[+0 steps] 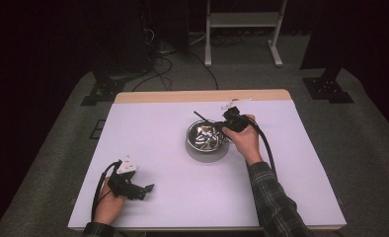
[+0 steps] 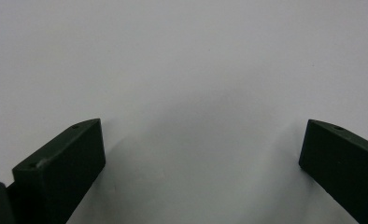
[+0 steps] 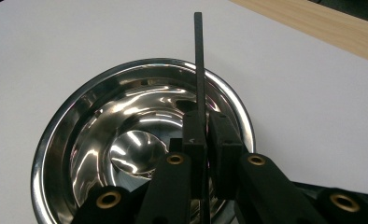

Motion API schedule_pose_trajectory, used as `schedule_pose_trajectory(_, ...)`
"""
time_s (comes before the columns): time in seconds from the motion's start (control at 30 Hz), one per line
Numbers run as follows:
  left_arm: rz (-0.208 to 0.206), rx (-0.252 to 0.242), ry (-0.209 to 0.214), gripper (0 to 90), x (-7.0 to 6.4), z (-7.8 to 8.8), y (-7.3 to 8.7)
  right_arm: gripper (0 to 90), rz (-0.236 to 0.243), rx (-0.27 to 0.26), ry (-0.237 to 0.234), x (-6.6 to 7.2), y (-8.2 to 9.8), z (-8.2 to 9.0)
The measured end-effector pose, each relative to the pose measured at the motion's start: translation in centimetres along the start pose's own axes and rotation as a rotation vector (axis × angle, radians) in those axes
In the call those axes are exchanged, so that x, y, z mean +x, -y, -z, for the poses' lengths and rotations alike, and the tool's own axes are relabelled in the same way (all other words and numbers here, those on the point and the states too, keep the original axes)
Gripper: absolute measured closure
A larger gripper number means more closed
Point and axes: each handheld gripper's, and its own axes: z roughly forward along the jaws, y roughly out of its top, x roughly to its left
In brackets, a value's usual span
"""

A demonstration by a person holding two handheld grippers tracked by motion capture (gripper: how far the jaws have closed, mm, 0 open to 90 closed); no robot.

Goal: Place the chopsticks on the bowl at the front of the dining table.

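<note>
The right claw [image 3: 205,140] is clamped on a thin black rod [image 3: 199,60], jaws nearly together with the rod pinched between the pads. The rod stands roughly upright in the right gripper view and projects past the far rim of the steel bowl [image 3: 56,140]. In the high view the rod [image 1: 200,117] slants up and left from the claw [image 1: 221,127], over the bowl [image 1: 206,137], which sits right of centre on the white worktop [image 1: 173,163]. This hold keeps the rod's lower end over the bowl's hollow, probably to stir in it or to set the rod inside; whether that end touches the bowl cannot be told.

The right hand [image 1: 244,138] reaches in from the bowl's right side, forearm angled up from the lower edge, claw pointing left across the rim.

The left claw [image 2: 201,154] stands wide with nothing between its jaws, facing bare worktop. The left hand [image 1: 108,205] rests near the front left corner, well apart from the bowl, apparently parked clear of the work.
</note>
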Motion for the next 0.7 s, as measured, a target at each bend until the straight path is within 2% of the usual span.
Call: schedule_pose_trajectory(0.7,0.0,0.0,0.0,0.0,0.0,0.0,0.0,85.4,0.003,0.009,-0.001,0.4,-0.2,-1.2)
